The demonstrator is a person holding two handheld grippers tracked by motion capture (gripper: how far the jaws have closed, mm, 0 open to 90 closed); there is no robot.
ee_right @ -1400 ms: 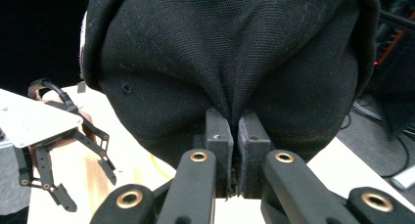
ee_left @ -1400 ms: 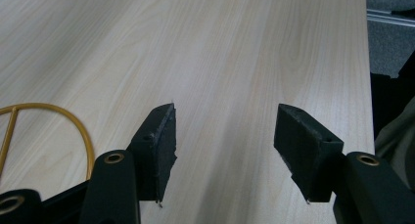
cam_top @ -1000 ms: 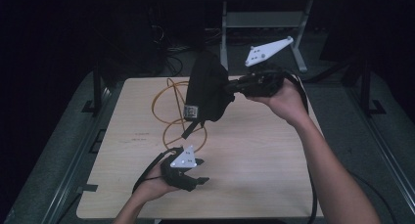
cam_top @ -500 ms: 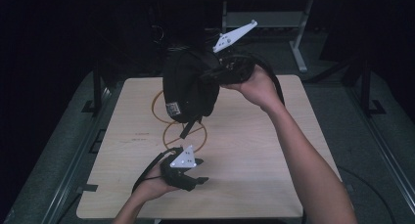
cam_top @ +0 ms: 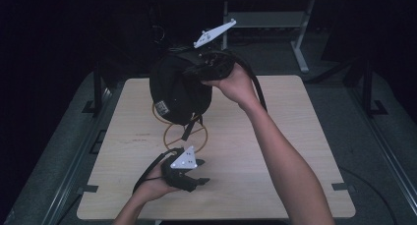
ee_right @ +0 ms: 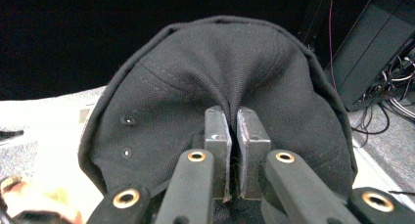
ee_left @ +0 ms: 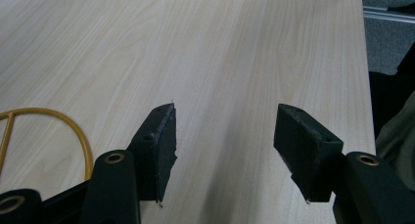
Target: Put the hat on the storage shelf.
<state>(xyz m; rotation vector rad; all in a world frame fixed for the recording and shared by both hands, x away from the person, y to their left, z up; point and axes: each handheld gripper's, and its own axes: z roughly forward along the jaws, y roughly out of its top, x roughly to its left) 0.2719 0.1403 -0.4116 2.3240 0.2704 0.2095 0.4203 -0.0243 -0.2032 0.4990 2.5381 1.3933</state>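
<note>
Right claw [ee_right: 234, 150] clamped on a fold of the black cap [cam_top: 179, 90], held up off the table [cam_top: 275, 151] w/ the gold wire stand [cam_top: 186, 133] just below it. Left claw [ee_left: 222, 145] spread open, nothing btwn the pads, resting low on the table, stand's ring beside it. Risk: grip is only a pinch of cloth, so the cap could slip out, or its dangling strap snag the stand and tip it.

No lettering, number or brand can be read in any view. The black cap [cam_top: 179, 90] carries a small pale label [cam_top: 160, 107] at its near left edge, its print too small and blurred to make out.
</note>
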